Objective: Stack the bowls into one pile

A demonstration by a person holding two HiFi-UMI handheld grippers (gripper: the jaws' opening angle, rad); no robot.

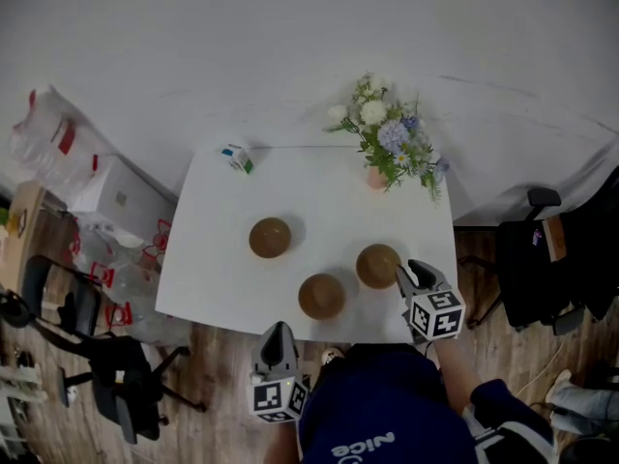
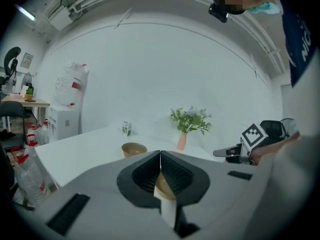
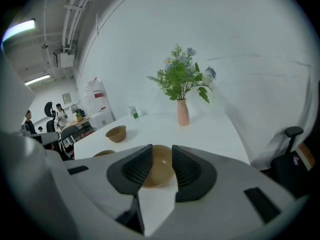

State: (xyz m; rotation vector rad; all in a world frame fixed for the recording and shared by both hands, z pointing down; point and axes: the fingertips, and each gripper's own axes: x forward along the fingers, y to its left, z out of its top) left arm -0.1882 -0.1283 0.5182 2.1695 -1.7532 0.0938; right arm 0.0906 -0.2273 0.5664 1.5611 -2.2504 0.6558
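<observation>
The bowl nearest the flower vase, 1 of 3 lying apart, is framed by the right gripper's parted, empty jaws, the left gripper is held closed on nothing, and the bowl could be shoved away if its rim is struck off-centre.

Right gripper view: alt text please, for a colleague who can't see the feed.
The right gripper stands open, its jaws framing the nearest bowl on the white table without gripping it. A second bowl and a third bowl sit farther left; a vase of flowers stands behind.
</observation>
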